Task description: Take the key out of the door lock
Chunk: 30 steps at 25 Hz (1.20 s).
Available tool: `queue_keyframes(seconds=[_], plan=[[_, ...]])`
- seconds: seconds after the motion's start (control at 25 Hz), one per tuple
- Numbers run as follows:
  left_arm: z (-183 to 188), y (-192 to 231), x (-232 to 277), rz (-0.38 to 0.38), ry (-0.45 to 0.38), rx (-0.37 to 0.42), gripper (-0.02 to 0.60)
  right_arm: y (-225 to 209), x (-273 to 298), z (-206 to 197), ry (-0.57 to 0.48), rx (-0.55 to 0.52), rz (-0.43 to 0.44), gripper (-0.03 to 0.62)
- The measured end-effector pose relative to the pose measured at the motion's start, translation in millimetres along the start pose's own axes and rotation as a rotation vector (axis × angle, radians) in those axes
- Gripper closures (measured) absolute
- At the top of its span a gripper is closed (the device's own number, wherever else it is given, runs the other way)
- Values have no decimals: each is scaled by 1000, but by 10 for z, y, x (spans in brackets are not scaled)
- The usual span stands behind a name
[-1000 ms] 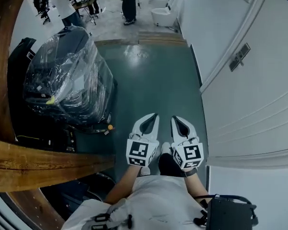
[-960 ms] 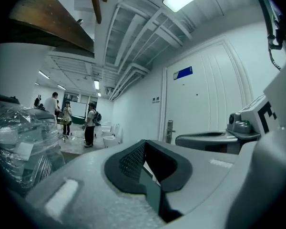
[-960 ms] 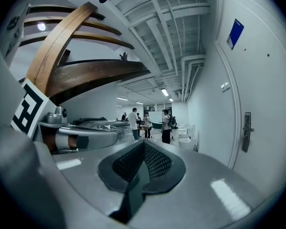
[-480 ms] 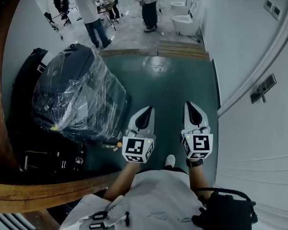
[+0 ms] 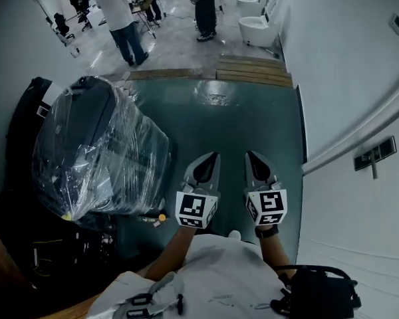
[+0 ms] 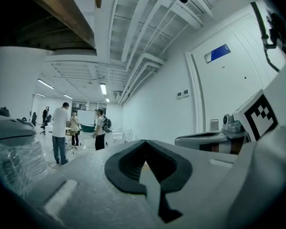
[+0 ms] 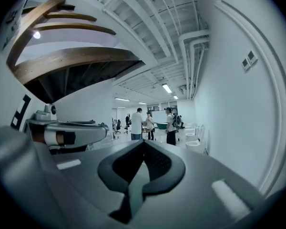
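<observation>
Left gripper [image 5: 214,157] and right gripper [image 5: 251,156], each with jaws closed on nothing, pointed forward over the floor [image 5: 233,125]; the lock plate [image 5: 374,153] on the white door [image 5: 359,231] lay to the right, nearer the right gripper, with the key too small to discern.

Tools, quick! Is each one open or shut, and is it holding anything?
Left tool: closed, holding nothing.
Right tool: closed, holding nothing.

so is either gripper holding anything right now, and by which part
Nothing is held. The left gripper and the right gripper each have their fingers closed together, with nothing between them.
</observation>
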<state>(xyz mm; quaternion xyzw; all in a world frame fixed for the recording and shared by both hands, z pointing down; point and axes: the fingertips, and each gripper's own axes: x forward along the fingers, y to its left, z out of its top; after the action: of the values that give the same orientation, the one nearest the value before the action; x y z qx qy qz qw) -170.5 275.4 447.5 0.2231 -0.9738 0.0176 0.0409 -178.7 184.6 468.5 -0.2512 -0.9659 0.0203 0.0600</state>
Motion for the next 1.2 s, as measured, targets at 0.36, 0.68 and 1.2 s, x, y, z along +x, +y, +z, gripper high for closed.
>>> queue_keyframes(seconds=[0.36,0.68,1.2], plan=[[547,649,1510,-258,-121,-41,580,-657,1094,565,-88,-22,-154,589],[283,9,2094,-626,13,-113,581,-1194,764,364,64,-16,-524,589],[933,-2569,2768,-1094,-66,-37,580,-3093,-1108,799,-122,72,-1042,589]])
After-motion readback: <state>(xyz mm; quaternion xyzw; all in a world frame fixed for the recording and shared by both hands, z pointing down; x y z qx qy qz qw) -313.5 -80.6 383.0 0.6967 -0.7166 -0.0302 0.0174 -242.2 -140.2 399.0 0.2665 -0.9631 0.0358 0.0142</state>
